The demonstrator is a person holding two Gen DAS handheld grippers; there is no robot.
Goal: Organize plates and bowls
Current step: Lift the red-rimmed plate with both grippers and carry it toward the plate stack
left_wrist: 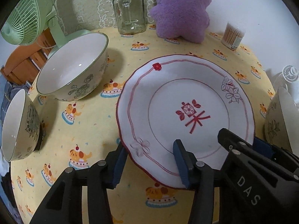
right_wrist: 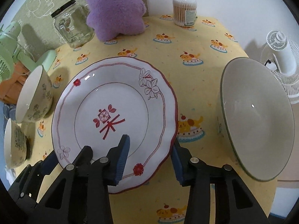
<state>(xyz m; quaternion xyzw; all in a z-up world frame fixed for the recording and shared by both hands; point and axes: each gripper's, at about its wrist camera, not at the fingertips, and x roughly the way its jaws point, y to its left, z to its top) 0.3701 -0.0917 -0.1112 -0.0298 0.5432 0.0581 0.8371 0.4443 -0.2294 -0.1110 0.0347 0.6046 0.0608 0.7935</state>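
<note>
Plate (left_wrist: 185, 115) — stiff, glazed, breakable; both grippers (left_wrist: 149, 162) (right_wrist: 149, 160) straddle its 6 o'clock rim, half-closed, pads not visibly pressing.

Both grippers point steeply down, side by side. The left gripper (left_wrist: 149, 160) and the right gripper (right_wrist: 150, 160) each stand part closed, straddling the plate (right_wrist: 115, 97) rim.
</note>
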